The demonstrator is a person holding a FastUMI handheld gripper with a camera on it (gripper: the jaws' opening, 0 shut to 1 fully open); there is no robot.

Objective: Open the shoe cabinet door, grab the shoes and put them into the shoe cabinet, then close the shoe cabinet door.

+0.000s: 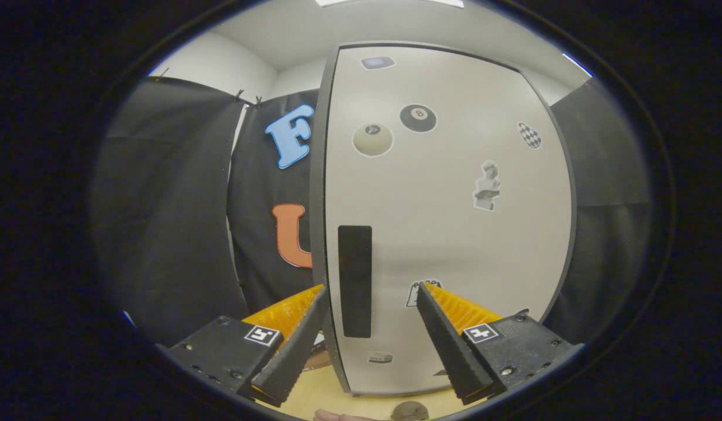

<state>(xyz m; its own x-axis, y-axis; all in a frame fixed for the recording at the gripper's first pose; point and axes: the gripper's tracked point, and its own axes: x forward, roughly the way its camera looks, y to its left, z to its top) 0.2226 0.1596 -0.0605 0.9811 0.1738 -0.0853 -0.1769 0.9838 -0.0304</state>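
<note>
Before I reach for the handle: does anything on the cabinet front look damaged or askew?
Nothing stands out. The grey sticker-dotted cabinet door sits shut and straight, its black rectangular handle upright, between the open claw fingers.

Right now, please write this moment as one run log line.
phase: reaching for door | gripper: open, nothing held | handle: between the fingers | cabinet door: closed

From my remote seat, the pale grey shoe cabinet door (pixel 449 234) looked smooth and matt, with a flat matt black handle strip (pixel 355 280) and glossy stickers. My gripper (pixel 370 295), spread apart, had ribbed black and orange plastic fingers (pixel 449 339). The light wood-look floor (pixel 361 400) seemed smooth.
</note>
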